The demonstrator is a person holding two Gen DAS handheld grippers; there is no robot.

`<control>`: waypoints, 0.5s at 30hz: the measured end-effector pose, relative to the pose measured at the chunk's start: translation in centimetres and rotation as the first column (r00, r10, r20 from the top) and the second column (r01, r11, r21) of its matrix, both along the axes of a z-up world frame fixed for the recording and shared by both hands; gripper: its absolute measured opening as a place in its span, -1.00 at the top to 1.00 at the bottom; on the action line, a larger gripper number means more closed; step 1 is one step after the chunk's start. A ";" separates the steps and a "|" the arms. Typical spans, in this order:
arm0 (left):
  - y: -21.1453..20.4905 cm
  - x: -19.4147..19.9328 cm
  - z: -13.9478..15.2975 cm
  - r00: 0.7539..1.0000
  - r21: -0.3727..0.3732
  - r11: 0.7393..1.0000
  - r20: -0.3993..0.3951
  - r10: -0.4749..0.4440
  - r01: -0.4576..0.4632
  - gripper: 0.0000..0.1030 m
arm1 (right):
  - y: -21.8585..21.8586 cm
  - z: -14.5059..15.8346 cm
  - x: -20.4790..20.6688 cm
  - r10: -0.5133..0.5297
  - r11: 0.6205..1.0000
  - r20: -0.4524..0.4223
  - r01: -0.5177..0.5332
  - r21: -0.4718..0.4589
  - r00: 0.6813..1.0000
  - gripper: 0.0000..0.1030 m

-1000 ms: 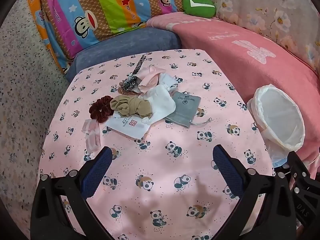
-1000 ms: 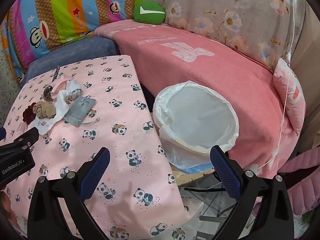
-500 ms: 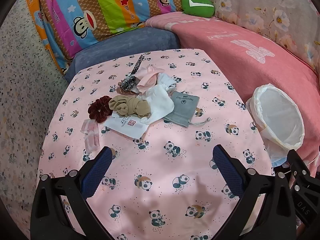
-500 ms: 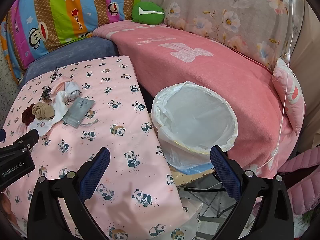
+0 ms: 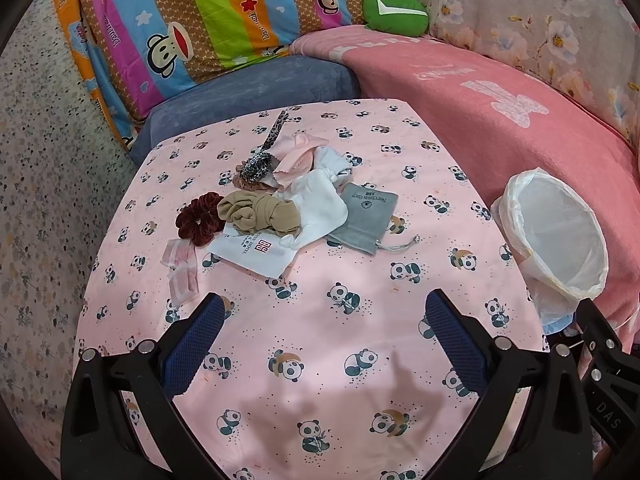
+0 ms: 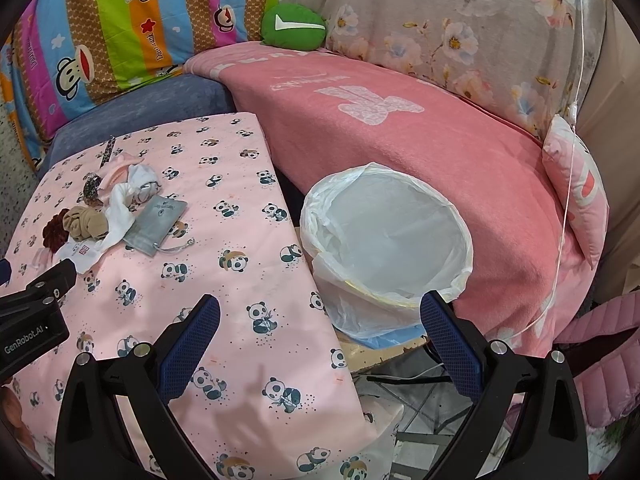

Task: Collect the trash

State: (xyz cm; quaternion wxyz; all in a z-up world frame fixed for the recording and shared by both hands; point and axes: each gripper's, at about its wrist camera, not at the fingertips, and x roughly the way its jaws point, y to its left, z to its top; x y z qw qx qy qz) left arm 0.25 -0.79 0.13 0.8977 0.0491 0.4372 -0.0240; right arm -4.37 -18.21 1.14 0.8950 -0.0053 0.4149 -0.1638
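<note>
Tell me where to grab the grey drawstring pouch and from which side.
Grip the grey pouch at its near bottom edge, by the loose drawstring. Come from above on the bin side, probably with the open right gripper: the pouch lies flat, and the white cloth seems to cover its far-left corner.

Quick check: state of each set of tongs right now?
Left tongs: open, holding nothing, above the panda cloth.
Right tongs: open, holding nothing, near the lined bin.

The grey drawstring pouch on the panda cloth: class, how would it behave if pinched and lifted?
The grey drawstring pouch lies flat and thin, so it probably flops and weighs little. Its loose cord trails out, so it would likely dangle. One corner sits under the white cloth, which might drag along.
</note>
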 end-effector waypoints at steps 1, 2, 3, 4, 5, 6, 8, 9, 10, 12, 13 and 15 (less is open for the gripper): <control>0.1 -0.1 0.0 1.000 0.001 1.000 0.000 -0.001 0.001 -0.86 | 0.0 0.0 0.0 0.000 1.000 0.000 0.000 -0.001 1.000 -0.90; 0.1 -0.1 0.0 1.000 0.000 1.000 0.000 -0.002 0.002 -0.86 | -0.2 0.1 0.0 0.000 1.000 -0.001 0.000 -0.002 1.000 -0.90; 0.0 0.0 0.0 1.000 0.001 1.000 0.001 -0.003 0.003 -0.86 | -0.2 0.0 0.0 0.000 1.000 0.000 0.000 -0.002 1.000 -0.90; -0.1 -0.1 -0.1 1.000 0.001 1.000 0.002 -0.003 0.003 -0.86 | -0.2 0.0 0.0 -0.001 1.000 0.001 0.001 -0.001 1.000 -0.90; 0.0 -0.2 -0.1 1.000 0.000 1.000 0.002 -0.003 0.003 -0.86 | -0.1 0.0 0.0 -0.001 1.000 0.001 0.001 -0.001 1.000 -0.90; -0.1 -0.2 -0.1 1.000 0.000 1.000 0.002 -0.003 0.003 -0.86 | -0.2 0.0 0.0 -0.001 1.000 0.001 0.001 -0.002 1.000 -0.90; -0.1 -0.2 -0.1 1.000 -0.002 1.000 0.003 -0.003 0.003 -0.86 | -0.3 0.1 0.0 0.000 1.000 0.001 0.000 -0.003 1.000 -0.90; -0.1 -0.1 0.0 1.000 -0.003 1.000 0.004 -0.004 0.004 -0.86 | -0.1 0.0 0.0 0.000 1.000 0.001 0.000 -0.002 1.000 -0.90; -0.2 -0.2 0.1 1.000 -0.003 1.000 0.005 -0.005 0.005 -0.86 | -0.2 0.1 -0.1 0.000 1.000 0.002 0.000 -0.002 1.000 -0.90; -0.1 -0.3 0.6 1.000 -0.005 1.000 0.010 -0.008 0.008 -0.86 | -0.4 0.1 -0.1 0.000 1.000 0.002 0.000 -0.002 1.000 -0.90; -0.2 -0.3 0.7 1.000 -0.007 1.000 0.012 -0.009 0.009 -0.86 | -0.5 0.1 -0.1 0.001 1.000 0.003 -0.001 -0.001 1.000 -0.90; -0.3 -0.3 0.9 1.000 -0.008 1.000 0.018 -0.010 0.010 -0.86 | -1.4 0.8 -0.2 0.001 1.000 0.006 -0.001 -0.001 1.000 -0.90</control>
